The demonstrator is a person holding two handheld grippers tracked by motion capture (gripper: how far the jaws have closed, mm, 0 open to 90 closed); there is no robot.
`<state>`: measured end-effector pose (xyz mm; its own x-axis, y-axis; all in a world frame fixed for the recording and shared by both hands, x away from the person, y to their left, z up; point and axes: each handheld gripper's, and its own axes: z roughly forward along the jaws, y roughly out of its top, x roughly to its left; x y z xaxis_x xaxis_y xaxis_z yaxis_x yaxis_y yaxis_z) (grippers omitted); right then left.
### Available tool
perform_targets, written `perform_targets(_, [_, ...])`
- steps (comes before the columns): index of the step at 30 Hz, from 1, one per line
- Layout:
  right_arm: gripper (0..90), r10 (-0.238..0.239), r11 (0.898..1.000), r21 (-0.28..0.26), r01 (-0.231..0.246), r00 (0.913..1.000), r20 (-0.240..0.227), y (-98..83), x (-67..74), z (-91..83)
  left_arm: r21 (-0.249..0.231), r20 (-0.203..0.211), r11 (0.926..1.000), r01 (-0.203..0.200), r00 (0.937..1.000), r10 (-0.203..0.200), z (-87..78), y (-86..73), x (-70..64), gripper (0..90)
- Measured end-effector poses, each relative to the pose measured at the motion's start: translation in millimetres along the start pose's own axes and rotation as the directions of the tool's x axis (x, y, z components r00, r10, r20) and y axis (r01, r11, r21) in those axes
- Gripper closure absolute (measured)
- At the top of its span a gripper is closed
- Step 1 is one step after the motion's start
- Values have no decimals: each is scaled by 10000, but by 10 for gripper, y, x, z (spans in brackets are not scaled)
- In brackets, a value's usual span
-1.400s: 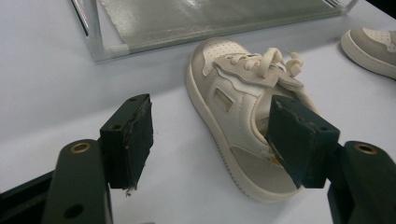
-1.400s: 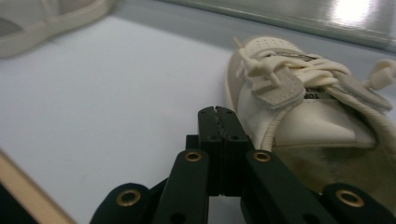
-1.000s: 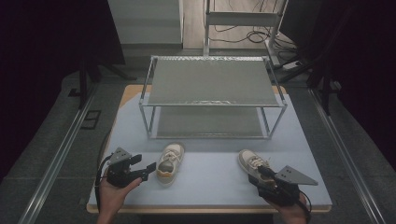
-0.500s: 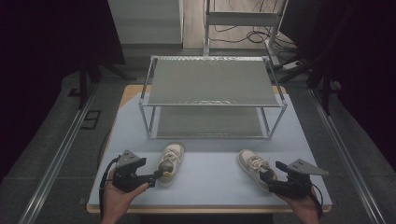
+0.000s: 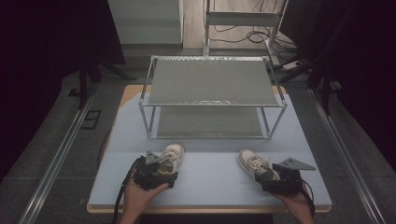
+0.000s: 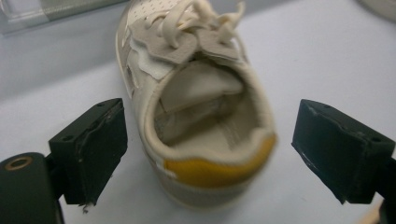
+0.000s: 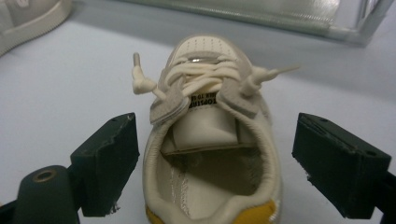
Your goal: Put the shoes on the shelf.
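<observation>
Grippers staged at the heels of two shoes, jaws released.

The left gripper (image 5: 161,171) straddles the heel of the left shoe (image 6: 196,116); the right gripper (image 5: 271,179) straddles the heel of the right shoe (image 7: 210,154). Both sets of jaws have just been opening and stand clear of the shoe sides. Each shoe lies on the table (image 5: 210,168), long axis running away from its gripper, toe toward the rack (image 5: 212,95). Both rack shelves are bare.

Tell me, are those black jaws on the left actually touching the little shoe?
Apart. The left gripper view shows the shoe between the left gripper's open jaws, table visible on both sides.
</observation>
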<state>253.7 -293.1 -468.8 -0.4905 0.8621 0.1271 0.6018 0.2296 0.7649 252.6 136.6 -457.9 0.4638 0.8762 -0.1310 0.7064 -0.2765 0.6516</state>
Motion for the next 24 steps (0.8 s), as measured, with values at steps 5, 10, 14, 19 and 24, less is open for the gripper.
perform_targets(5, [142,-15,9992,393,14,10000,25,-5,-4,123,463,-217,9989,20,9998,-10,182,67,-6,101])
perform_targets(10, [166,-138,9957,920,136,9999,18,10,20,251,865,-568,9960,223,9982,-174,316,106,-3,112])
perform_targets(14, [208,-177,9951,975,163,9997,139,24,19,256,1041,-864,9941,289,9961,-199,375,121,-4,126])
perform_targets(19, [257,-374,9932,1123,313,9979,527,32,47,255,1157,-747,9931,181,9972,-95,372,129,28,144])
perform_targets(24, [271,-317,9939,1066,266,9984,467,29,34,247,932,-627,9956,-5,9980,64,311,103,87,217])
